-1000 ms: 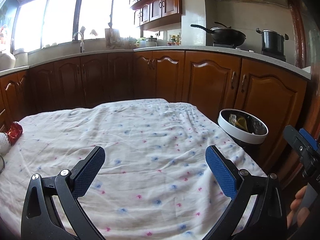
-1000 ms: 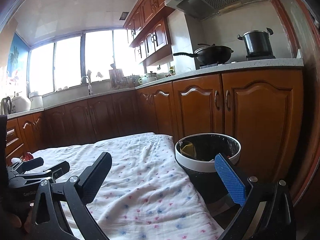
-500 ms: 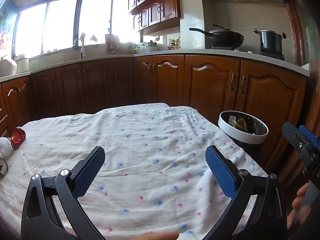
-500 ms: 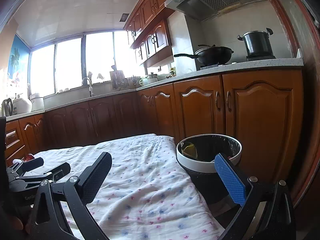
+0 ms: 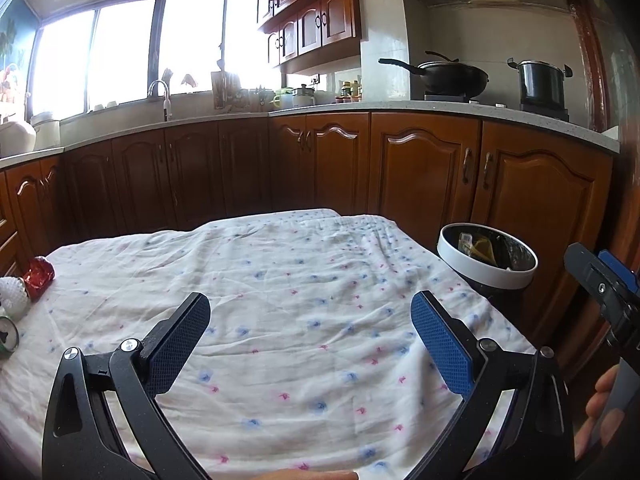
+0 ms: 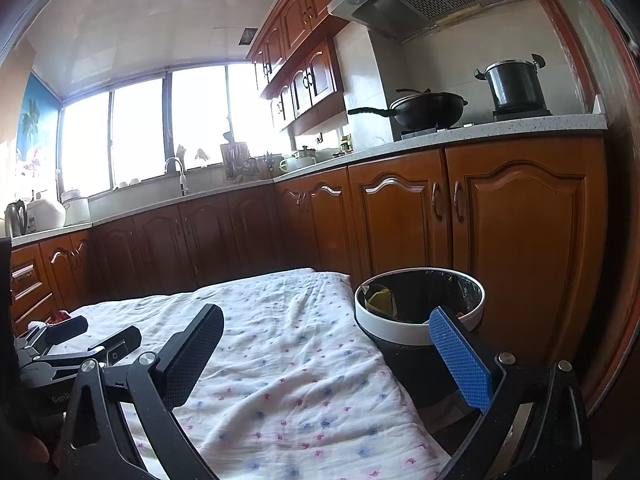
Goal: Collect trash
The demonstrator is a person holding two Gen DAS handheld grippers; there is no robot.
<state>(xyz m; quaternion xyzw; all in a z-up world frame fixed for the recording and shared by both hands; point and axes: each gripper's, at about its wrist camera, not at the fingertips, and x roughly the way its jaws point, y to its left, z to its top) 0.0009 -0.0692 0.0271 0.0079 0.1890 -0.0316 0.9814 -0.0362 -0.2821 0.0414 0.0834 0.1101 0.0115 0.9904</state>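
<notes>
Both pairs of tongs spread wide and empty: left gripper poised over the flowered cloth, right gripper aimed with its blue finger overlapping the near rim of the trash bin. Probably held open because nothing is picked yet, ready to close on the next piece.

Bin standing off the table's edge at about 2 o'clock in the left view, yellow wrapper already inside, so placed within easy reach for dropping. Remaining trash bunched at the table's far left, about 9 o'clock: red crumpled wrapper touching a white bumpy ball, and a can just below (only partly in frame). Well apart from both grippers.

Compared with a second ago: left view tilted upward, more wall cupboard showing, red wrapper slid inward from the frame edge, can newly visible. Right view barely changed. Finger spread unchanged on both.
</notes>
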